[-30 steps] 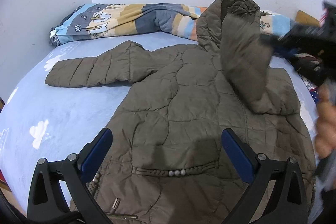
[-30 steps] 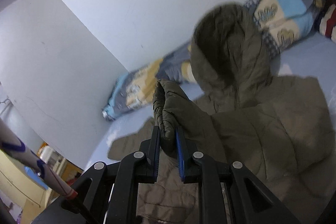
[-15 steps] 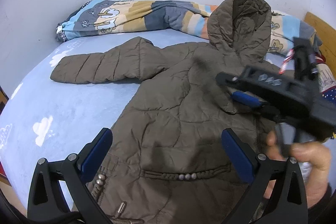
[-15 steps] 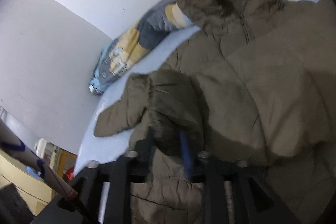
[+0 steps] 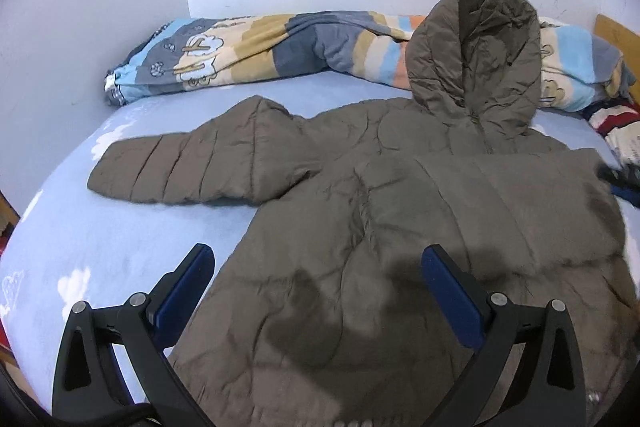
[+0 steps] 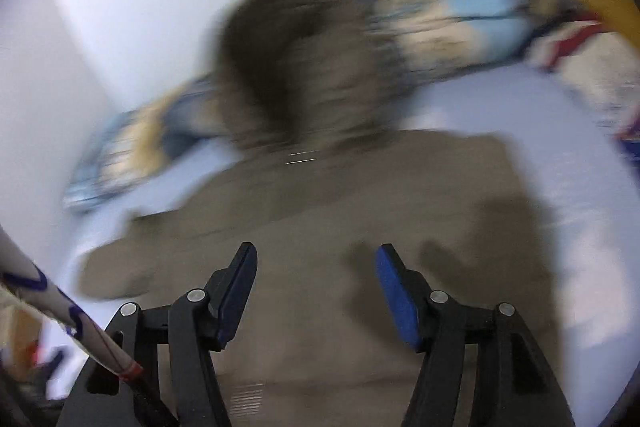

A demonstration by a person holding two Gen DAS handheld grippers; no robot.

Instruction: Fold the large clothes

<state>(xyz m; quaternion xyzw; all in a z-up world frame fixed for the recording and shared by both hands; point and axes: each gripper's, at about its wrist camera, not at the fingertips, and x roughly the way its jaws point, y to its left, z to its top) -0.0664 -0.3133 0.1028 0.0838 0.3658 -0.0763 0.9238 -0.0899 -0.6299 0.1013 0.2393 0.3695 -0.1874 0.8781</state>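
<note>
My left gripper (image 5: 316,287) hangs low over the near part of the jacket (image 5: 400,247), its blue pads wide apart and holding nothing. My right gripper (image 6: 316,291) is spread too, empty, with the brown quilted cloth directly beneath it; its view is smeared, so I cannot read fine detail there.

The jacket lies front up on the blue bed sheet (image 5: 100,227), spread out just ahead of both grippers. One sleeve (image 5: 500,179) already lies folded flat across the chest, ahead and to the right of my left gripper. The other sleeve (image 5: 192,171) stretches out over the sheet, ahead and to the left. Further off, the hood (image 5: 476,55) props up against a striped blanket (image 5: 280,47) bunched along the wall.

I judge one sleeve fold is done and the outstretched sleeve comes next. That calls for moving my left gripper forward and left to its cuff, clamping there, then carrying it across the chest to lie over the first.
</note>
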